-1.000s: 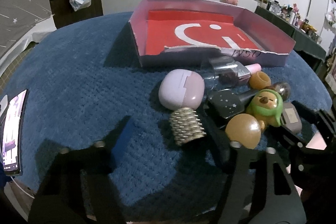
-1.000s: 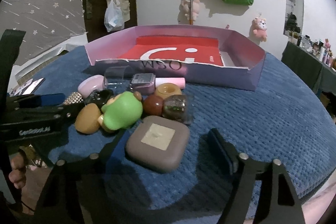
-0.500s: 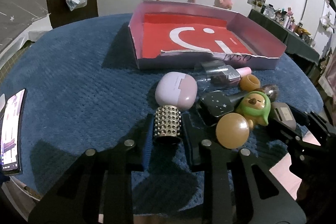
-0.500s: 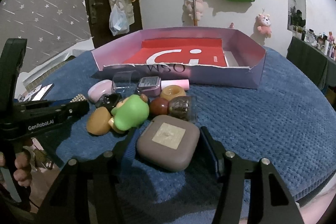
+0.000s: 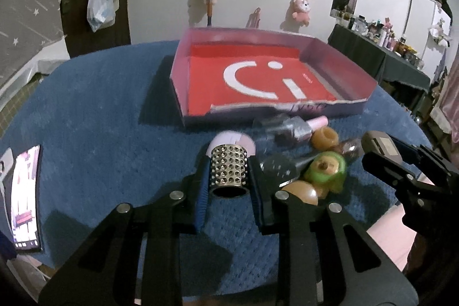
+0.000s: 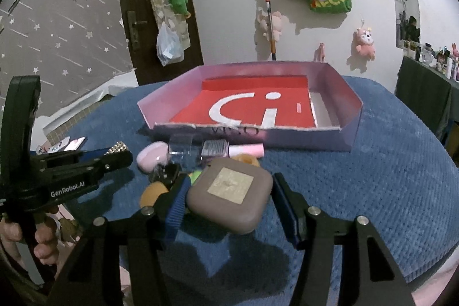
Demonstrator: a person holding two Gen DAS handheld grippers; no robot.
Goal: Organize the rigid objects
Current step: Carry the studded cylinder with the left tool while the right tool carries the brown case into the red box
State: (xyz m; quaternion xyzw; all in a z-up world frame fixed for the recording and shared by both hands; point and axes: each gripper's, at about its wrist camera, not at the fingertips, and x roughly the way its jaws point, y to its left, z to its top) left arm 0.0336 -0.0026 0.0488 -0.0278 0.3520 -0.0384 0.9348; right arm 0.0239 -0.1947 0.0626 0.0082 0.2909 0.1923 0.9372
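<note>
My left gripper is shut on a studded metal cylinder, which is raised off the blue cloth. My right gripper is shut on a brown square case with a pale label, also lifted. From the left wrist view that case shows at the right, in the other gripper. Below lies a cluster: a pink pebble-shaped case, a nail polish bottle, a green toy figure and an amber ball. The pink tray with a red floor stands beyond them.
A round table under blue cloth carries everything. A phone lies at its left edge. A person's hand holds the left gripper's handle. A wall with hanging toys and a door stand behind the table.
Both grippers shut on their objects, the left on the studded cylinder and the right on the brown case, then rose with them off the cloth.
</note>
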